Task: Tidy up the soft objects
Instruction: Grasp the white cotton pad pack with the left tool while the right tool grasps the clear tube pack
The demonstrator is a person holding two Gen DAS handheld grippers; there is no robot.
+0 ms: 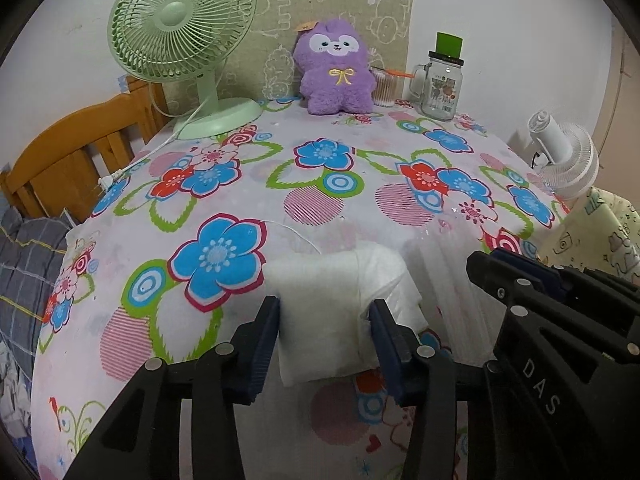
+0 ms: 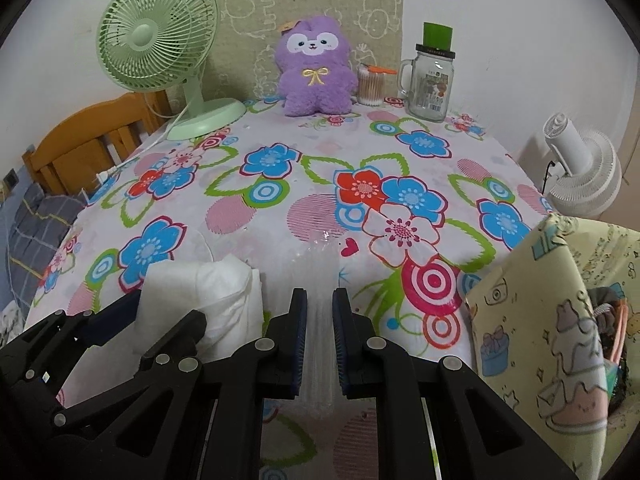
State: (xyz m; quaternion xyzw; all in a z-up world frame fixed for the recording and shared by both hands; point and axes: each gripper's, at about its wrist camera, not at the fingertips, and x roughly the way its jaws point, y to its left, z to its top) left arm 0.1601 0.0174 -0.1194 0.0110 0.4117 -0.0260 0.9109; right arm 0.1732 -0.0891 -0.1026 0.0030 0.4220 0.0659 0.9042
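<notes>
A white folded soft pad lies near the front edge of the floral-covered table. My left gripper is shut on it, one blue pad pressing each side. Just right of it, a clear ribbed plastic wrap runs along the cloth, and my right gripper is shut on that wrap. In the right wrist view the left gripper and the white pad sit at lower left. The right gripper enters the left wrist view at the right. A purple plush toy stands upright at the table's back.
At the back stand a green desk fan, a cotton-swab tub and a glass jar mug. A white fan and a yellow cartoon-print bag are at the right. A wooden chair is at the left.
</notes>
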